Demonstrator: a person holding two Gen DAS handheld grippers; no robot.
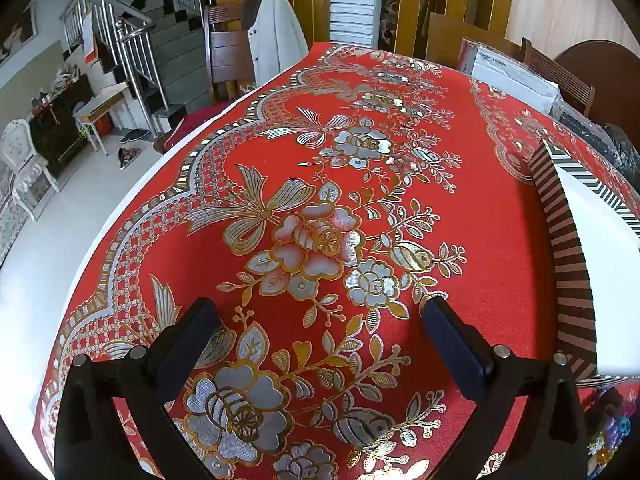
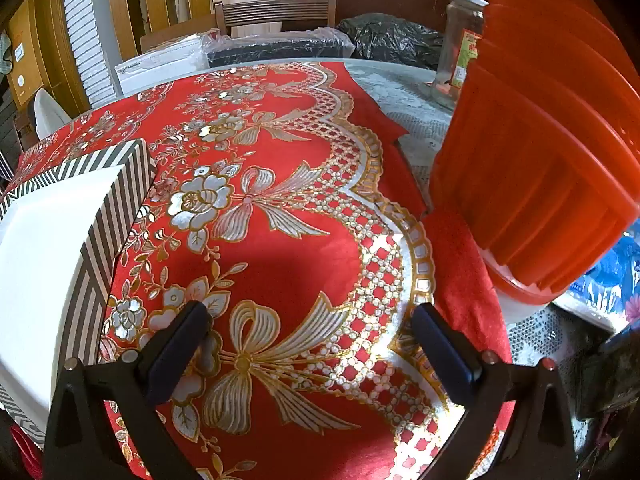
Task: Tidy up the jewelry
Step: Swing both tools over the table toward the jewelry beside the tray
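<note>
The desk carries a red cloth [image 1: 472, 240] printed with gold and silver flowers, spread under both tongs. A striped box [image 2: 96, 240] with a white inside lies on it between them. Right of the right tongs stand an orange tub [image 2: 552, 152] and, farther off, a glass jar [image 2: 456, 48] on white lace [image 2: 404, 92].

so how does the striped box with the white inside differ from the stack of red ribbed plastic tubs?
The striped box with the white inside is straight-sided and open-topped; the stack of red ribbed plastic tubs is rounded and nested. The box is patterned in dark and pale stripes; the tubs are plain red. The box sits on the red floral tablecloth; the tubs stand at its edge. Neither is near either open gripper.
</note>
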